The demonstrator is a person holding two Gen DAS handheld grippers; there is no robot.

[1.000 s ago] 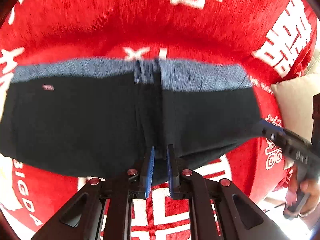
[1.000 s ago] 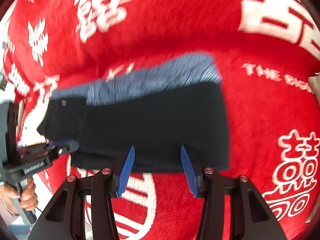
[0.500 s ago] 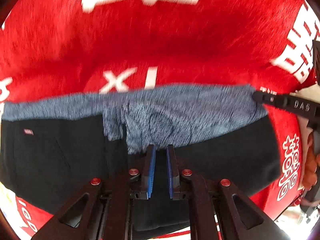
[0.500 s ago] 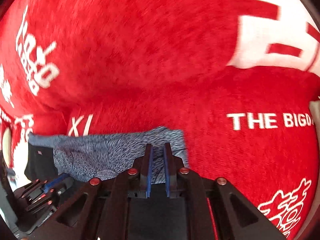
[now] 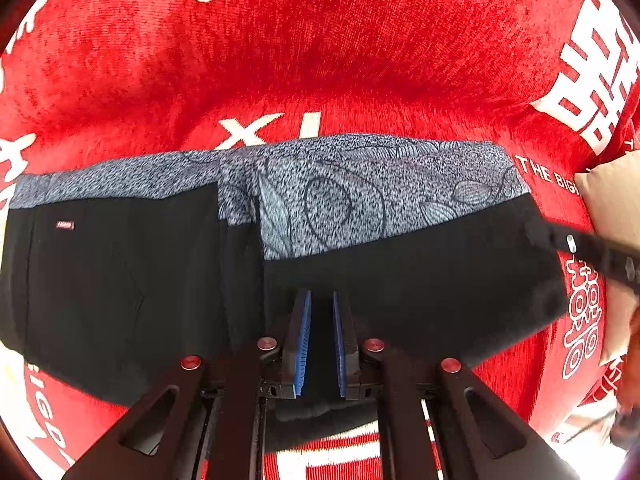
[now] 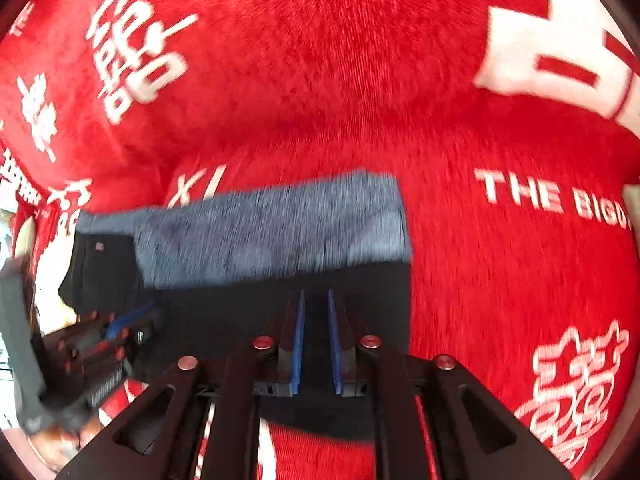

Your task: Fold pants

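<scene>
Right now the black pants (image 5: 400, 292), with a grey patterned band (image 5: 360, 184) along the far edge, lie on the red blanket (image 5: 320, 60) just below its white "XL" lettering (image 5: 272, 130), and both tools are holding the near edge. The left gripper (image 5: 320, 340) has its blue pads nearly pressed together, pinching black cloth that fills the narrow slot between them. The right gripper (image 6: 316, 340), nearer the right-hand end of the pants, has just been closing and then easing a touch wider, with dark fabric between its pads too; how firm that pinch is I cannot tell, since its own view is smeared by motion. That looser side is the likeliest weak point: if the right pads slacken further while the hands travel, the edge could slide out there alone, and the fold would land skewed against the grey band. A second risk is uneven travel; one hand leading would drag the cloth diagonally and rumple the layer beneath, which already shows a stepped overlap left of the left gripper. The plush blanket may also grab the cloth and pull the lower layer along. Letting go before the held edge sits square with the band would leave a crooked fold.
</scene>
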